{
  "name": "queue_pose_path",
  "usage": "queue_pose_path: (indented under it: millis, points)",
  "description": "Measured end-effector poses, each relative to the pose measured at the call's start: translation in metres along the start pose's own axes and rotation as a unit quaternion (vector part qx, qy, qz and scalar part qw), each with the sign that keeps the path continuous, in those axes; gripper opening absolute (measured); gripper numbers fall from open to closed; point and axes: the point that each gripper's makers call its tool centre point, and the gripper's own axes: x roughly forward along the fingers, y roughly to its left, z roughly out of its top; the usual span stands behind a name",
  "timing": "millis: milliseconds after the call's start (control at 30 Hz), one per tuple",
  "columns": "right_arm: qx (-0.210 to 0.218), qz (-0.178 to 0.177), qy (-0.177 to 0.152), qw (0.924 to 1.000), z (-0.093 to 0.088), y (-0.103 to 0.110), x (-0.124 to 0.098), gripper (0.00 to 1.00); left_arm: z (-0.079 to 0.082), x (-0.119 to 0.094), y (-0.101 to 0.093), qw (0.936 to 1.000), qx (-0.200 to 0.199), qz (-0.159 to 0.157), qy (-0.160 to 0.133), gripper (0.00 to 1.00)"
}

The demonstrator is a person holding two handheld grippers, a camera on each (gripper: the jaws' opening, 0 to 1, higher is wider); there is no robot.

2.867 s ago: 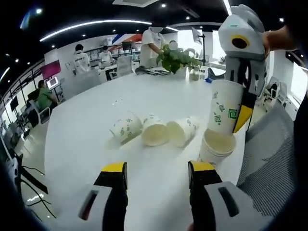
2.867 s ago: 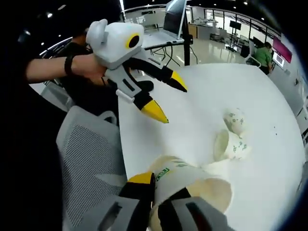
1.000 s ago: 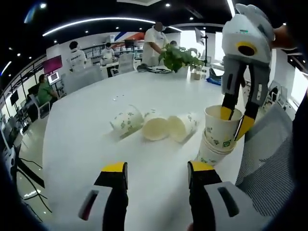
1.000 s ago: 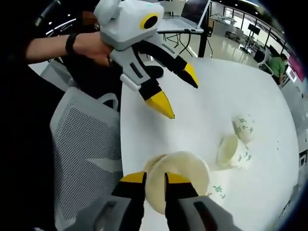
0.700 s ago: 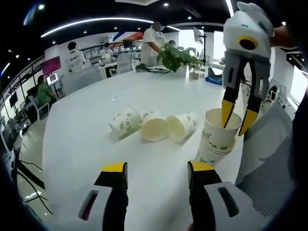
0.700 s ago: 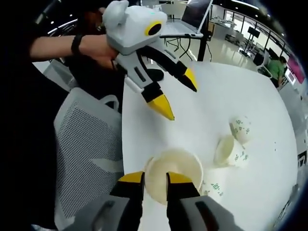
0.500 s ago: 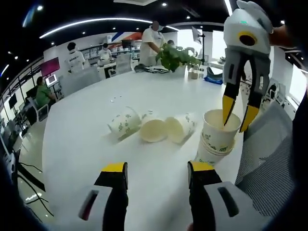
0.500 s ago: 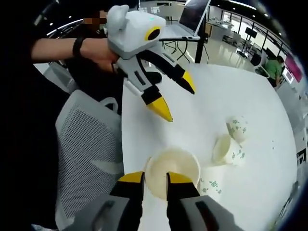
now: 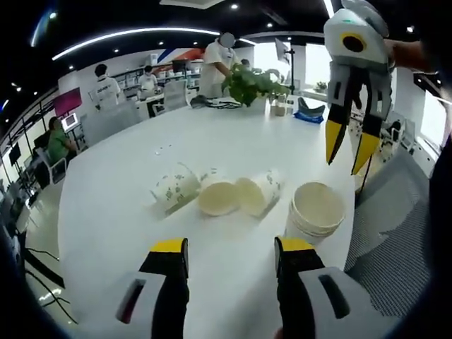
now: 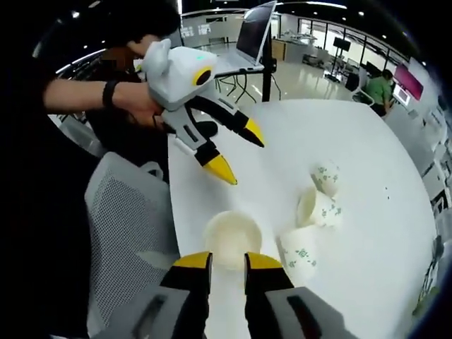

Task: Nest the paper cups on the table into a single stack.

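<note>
The left gripper is sitting with its jaws spread wide and holding nothing, its yellow tips hanging just above the table and touching no cup. In the right gripper view that same tool is slanting down from a hand with a dark wristband, its two yellow tips well apart and poised above the table beyond the stack.

The right gripper is showing a narrow gap between its jaws, gripping nothing, with the stack's rim just ahead of the tips but clear of them. In the left gripper view it is hanging jaws-down from a hand at the top right, tips slightly parted, in the air above the stack and apart from it.

The stack is standing upright, mouth open to the top, just ahead of the left gripper's right jaw and near the table's edge, with a mesh chair beyond that edge. Three loose cups are lying on their sides in a row ahead of the left jaws: the cup with green marks furthest left, a cup with its mouth toward the camera in the middle, and a third touching it, nearest the stack. Beyond them a plant is standing at the far side of the table, with people behind it.
</note>
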Motion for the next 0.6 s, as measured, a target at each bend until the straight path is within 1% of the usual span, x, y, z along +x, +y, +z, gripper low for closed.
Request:
queue_pose_path:
  millis: [133,167,200,267,300,333,367,400,433,467,500,533,600]
  points:
    - [0.016,-0.016,-0.009,0.9997,-0.007,-0.008,-0.006,0.21,0.008,0.005,-0.003,0.9999,-0.007,-0.007,-0.007,0.46]
    - [0.022,-0.024,-0.013,0.9994,-0.010,-0.011,-0.008,0.21,0.012,0.005,-0.004,0.9998,-0.015,-0.007,-0.009,0.46]
    - [0.029,-0.035,-0.015,0.9988,-0.012,-0.014,-0.010,0.21,0.013,0.006,-0.002,0.9997,-0.023,-0.007,-0.011,0.46]
    - [0.043,-0.059,-0.024,0.9970,-0.017,-0.027,-0.016,0.23,0.015,0.009,0.000,0.9991,-0.037,-0.010,-0.016,0.45]
    - [0.050,-0.068,-0.030,0.9960,-0.019,-0.030,-0.019,0.25,0.016,0.011,0.002,0.9989,-0.042,-0.012,-0.019,0.45]
    - [0.063,-0.079,-0.038,0.9941,-0.022,-0.028,-0.022,0.29,0.018,0.013,0.003,0.9985,-0.047,-0.016,-0.022,0.44]
    - [0.066,-0.083,-0.040,0.9935,-0.023,-0.028,-0.022,0.32,0.018,0.014,0.003,0.9984,-0.048,-0.017,-0.023,0.44]
    - [0.070,-0.097,-0.043,0.9919,-0.027,-0.036,-0.025,0.35,0.020,0.017,0.003,0.9983,-0.050,-0.020,-0.023,0.43]
    - [0.072,-0.110,-0.043,0.9904,-0.033,-0.041,-0.028,0.37,0.025,0.019,-0.001,0.9982,-0.051,-0.024,-0.023,0.42]
    - [0.075,-0.122,-0.042,0.9888,-0.041,-0.045,-0.031,0.38,0.026,0.023,-0.002,0.9978,-0.054,-0.030,-0.022,0.40]
    - [0.079,-0.128,-0.043,0.9877,-0.044,-0.047,-0.032,0.39,0.027,0.026,-0.002,0.9975,-0.058,-0.034,-0.023,0.39]
    - [0.092,-0.134,-0.047,0.9856,-0.048,-0.047,-0.031,0.39,0.029,0.029,-0.004,0.9969,-0.063,-0.040,-0.025,0.38]
    - [0.110,-0.133,-0.053,0.9835,-0.054,-0.045,-0.032,0.39,0.033,0.038,-0.009,0.9944,-0.082,-0.061,-0.028,0.37]
